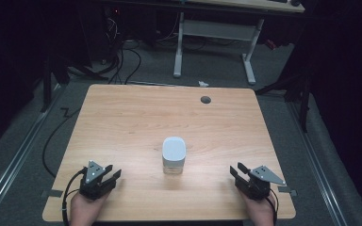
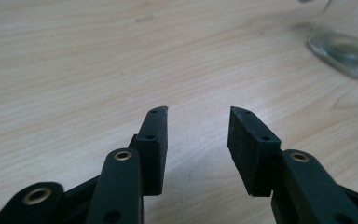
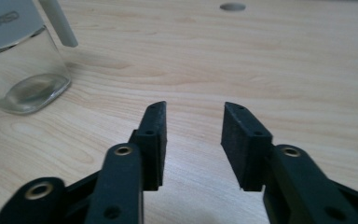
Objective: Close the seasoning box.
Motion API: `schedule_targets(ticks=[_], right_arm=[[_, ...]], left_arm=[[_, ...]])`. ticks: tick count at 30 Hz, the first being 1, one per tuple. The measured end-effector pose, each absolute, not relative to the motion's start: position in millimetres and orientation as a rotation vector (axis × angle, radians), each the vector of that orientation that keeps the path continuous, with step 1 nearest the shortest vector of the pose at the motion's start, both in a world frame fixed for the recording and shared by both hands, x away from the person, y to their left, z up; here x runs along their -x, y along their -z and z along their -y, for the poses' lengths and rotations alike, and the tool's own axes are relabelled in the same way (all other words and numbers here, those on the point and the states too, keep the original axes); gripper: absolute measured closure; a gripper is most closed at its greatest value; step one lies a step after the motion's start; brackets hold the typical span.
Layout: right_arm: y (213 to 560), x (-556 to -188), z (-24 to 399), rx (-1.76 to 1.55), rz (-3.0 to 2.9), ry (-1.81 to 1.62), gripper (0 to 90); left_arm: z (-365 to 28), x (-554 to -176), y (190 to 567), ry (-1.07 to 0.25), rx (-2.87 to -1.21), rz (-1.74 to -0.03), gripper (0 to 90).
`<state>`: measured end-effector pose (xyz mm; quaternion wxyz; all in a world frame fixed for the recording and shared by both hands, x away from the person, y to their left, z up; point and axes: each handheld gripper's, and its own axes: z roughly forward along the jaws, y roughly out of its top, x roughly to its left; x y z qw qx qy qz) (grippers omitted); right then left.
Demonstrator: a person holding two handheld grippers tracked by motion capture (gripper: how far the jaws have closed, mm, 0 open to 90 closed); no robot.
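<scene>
Clear jar [image 1: 174, 156] with white lid stands alone mid-surface [image 1: 122, 122].
Our left tool [image 1: 109, 178] and right tool [image 1: 236, 174] rest near the front corners, jaws wide and empty, likely leaving it free.

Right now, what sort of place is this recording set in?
Probably a lab or recording workspace rather than a home: a bare wooden table on grey carpet, cables trailing across the floor, a height-adjustable desk frame behind, dark curtains at the sides.
</scene>
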<state>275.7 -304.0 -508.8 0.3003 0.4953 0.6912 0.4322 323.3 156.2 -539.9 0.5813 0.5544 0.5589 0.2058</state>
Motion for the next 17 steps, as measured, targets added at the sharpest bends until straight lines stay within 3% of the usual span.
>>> schedule_targets(ticks=[17], right_arm=[[516, -287, 298, -1.334, -1.872, -1.134, 58.4]], left_arm=[[-158, -320, 537, -0.487, -1.272, -1.287, 54.9]])
